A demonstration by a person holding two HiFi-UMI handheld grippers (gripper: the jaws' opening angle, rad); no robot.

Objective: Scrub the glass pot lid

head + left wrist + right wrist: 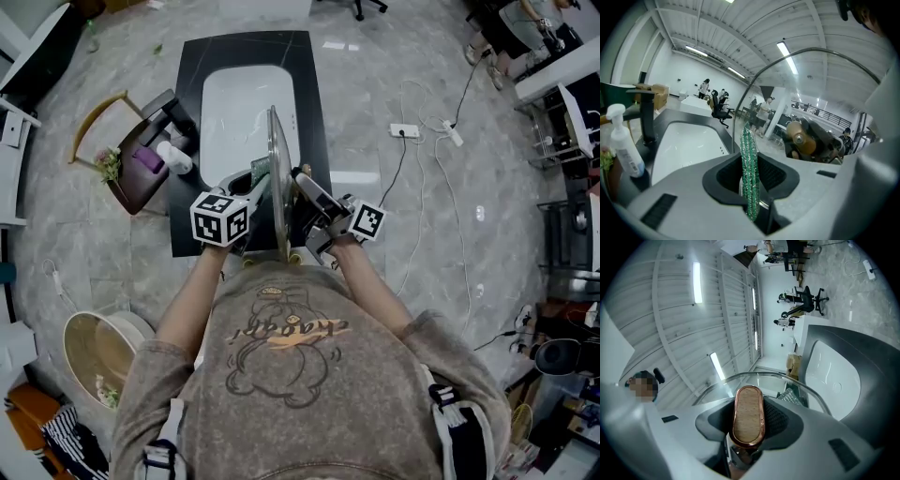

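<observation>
Forearms (190,302) fwd, flanking upright lid (278,173)

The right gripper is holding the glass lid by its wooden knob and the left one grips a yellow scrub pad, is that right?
Not quite: the scrub pad in the left gripper is green, not yellow, as the left gripper view shows. The right gripper does hold the glass lid by its wooden knob.

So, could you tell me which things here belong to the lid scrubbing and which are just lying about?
In use: glass pot lid, held by its knob in the right gripper; green scouring pad in the left gripper; sink.
Lying about: spray bottle; power strip; basin.
</observation>
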